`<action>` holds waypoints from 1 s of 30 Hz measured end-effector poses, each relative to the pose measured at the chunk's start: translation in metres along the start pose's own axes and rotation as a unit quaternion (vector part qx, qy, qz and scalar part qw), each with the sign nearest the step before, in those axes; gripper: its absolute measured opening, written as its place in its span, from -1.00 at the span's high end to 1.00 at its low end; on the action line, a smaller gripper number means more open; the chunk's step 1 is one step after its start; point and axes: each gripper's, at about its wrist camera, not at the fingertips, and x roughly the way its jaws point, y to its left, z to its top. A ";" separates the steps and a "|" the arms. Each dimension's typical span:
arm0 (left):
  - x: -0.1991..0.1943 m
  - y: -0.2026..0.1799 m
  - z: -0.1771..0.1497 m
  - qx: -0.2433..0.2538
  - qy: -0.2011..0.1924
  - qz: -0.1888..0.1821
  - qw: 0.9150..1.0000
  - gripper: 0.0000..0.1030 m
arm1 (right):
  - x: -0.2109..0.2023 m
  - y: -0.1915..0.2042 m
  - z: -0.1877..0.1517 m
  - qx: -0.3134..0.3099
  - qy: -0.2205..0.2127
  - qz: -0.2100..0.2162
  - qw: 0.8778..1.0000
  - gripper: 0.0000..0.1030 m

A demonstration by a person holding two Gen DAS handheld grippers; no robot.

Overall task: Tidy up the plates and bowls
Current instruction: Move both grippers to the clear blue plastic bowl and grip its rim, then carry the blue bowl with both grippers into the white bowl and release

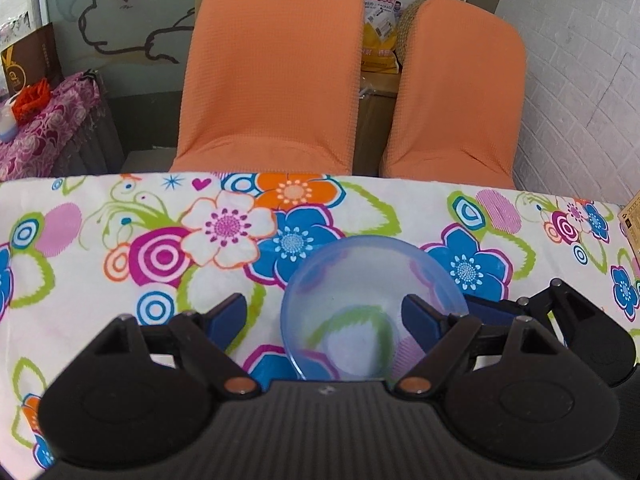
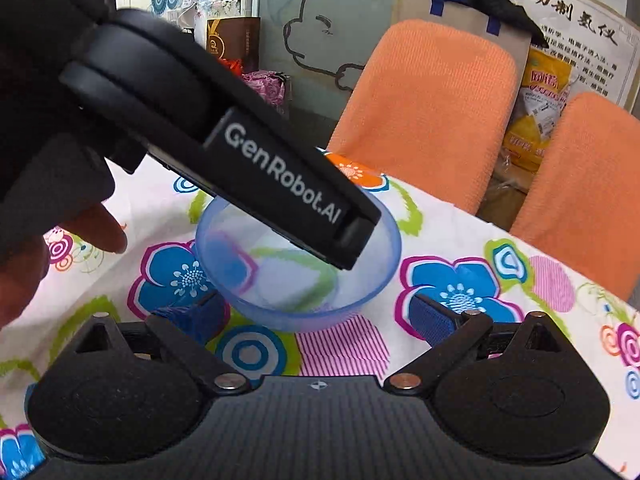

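Right now a clear blue bowl [image 1: 372, 308] sits upright on the flowered cloth [image 1: 120, 248] covering the table, near the far edge where two orange chairs [image 1: 272, 80] stand. From the left wrist view, the left gripper [image 1: 322, 316] is spread wide; its right finger [image 1: 420, 318] is inside the bowl just behind the rim, its left finger [image 1: 226, 314] is outside, apart from the wall — nothing is pinched.

From the right wrist view the same bowl [image 2: 298, 264] lies ahead of the right gripper [image 2: 316, 314], whose blue-padded fingers [image 2: 430, 316] are wide open on either side of the bowl's near wall and grasp nothing; whether the left pad touches the bowl cannot be told. The left gripper's black body [image 2: 240, 152] slants down from the upper left, its tip over the bowl's inside, with a person's hand [image 2: 52, 236] under it — a fingertip shows above the cloth [image 2: 460, 240].
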 end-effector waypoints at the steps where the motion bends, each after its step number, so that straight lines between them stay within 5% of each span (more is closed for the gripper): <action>1: 0.002 0.000 0.000 -0.001 0.000 0.000 1.000 -0.62 | 0.001 -0.001 0.000 0.008 -0.001 0.004 1.000 -0.68; 3: 0.004 0.001 -0.001 -0.002 0.001 -0.005 1.000 -0.51 | 0.002 -0.002 0.000 0.015 -0.006 0.014 1.000 -0.65; 7: 0.012 0.000 -0.005 0.007 0.016 -0.017 1.000 0.31 | 0.003 0.001 -0.001 0.005 -0.019 0.020 1.000 -0.58; 9: 0.009 -0.002 -0.009 0.020 0.015 -0.012 1.000 0.44 | 0.001 0.005 0.000 -0.008 -0.021 0.019 1.000 -0.51; 19: -0.038 -0.011 -0.013 0.026 -0.027 -0.023 0.999 0.44 | -0.045 0.017 0.002 -0.031 -0.087 0.005 0.996 -0.46; 30: -0.144 -0.072 -0.050 0.039 -0.059 -0.076 0.995 0.43 | -0.158 0.037 -0.013 -0.071 -0.080 -0.039 0.993 -0.46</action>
